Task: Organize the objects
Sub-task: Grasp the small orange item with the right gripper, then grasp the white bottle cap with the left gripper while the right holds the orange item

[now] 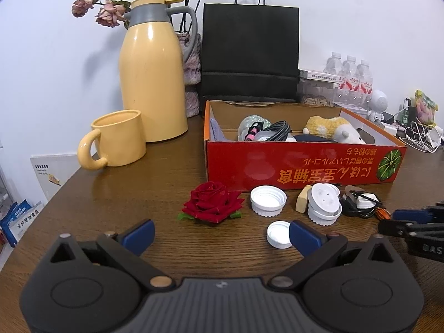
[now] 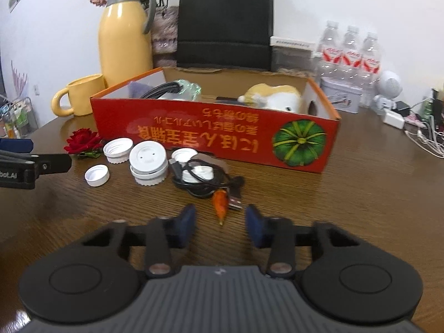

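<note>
A red cardboard box (image 1: 302,166) (image 2: 216,138) stands on the wooden table and holds a plush toy (image 1: 333,129), cables and other items. In front of it lie a red rose (image 1: 212,202) (image 2: 82,140), several white caps (image 1: 267,201) (image 2: 96,175), a stacked white lid (image 1: 324,204) (image 2: 149,163), a black cable with a white plug (image 2: 201,177) and a small orange carrot (image 2: 220,202). My left gripper (image 1: 220,236) is open and empty, just short of the rose and a small cap (image 1: 278,234). My right gripper (image 2: 220,220) is open with the carrot tip between its fingers.
A yellow mug (image 1: 118,140) and a yellow thermos (image 1: 151,69) stand at the back left. A black paper bag (image 1: 249,52) stands behind the box. Water bottles (image 2: 349,55), a metal tin (image 2: 341,97), a white figure (image 2: 388,88) and chargers with cords (image 2: 421,136) are at the right.
</note>
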The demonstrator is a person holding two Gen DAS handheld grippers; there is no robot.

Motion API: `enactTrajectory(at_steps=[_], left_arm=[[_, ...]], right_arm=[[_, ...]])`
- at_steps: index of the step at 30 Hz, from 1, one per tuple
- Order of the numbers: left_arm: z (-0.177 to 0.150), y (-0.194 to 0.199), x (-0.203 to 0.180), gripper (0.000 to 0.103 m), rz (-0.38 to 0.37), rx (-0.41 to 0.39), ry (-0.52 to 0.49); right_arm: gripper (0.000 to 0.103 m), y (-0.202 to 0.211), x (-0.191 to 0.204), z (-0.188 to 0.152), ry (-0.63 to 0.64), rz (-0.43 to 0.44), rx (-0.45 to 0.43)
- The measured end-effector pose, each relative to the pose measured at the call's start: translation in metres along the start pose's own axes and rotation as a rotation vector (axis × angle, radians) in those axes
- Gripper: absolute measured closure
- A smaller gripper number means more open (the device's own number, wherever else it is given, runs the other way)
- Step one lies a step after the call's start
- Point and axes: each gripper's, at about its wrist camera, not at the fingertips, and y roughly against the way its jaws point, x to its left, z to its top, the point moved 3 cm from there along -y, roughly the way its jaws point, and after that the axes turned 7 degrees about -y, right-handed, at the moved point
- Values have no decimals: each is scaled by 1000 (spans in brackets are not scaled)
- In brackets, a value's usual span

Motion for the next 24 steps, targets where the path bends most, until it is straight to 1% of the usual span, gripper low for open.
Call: enactTrajectory(at_steps=[3,4,5,8,12,16,19,24], left_arm=[[0,0,0,0,0,4,1],[0,-1,0,0,-1,6,1],[0,-1,0,0,-1,7,2],[0,-1,0,0,-1,10,4],[-1,-2,-2,0,1,16,0],[-2,-6,-8,0,-15,32,-24],[-2,-12,-18,0,-34,47,-52],[0,-28,-32,0,-27,100,-78]], right_arm=[[78,-8,2,4,-12,1,11],[88,-9,2,5,-17,0,12],[91,-9,1,5,-24,-1,11],[92,-4,-2,4,-44,19,-6],[92,14,-1,1,-44,20,-89],[92,26,-2,-1,-54,29,-128],[92,28,-1,-1,-46,41,-135],[92,30,2,-1,-38,52,-141]])
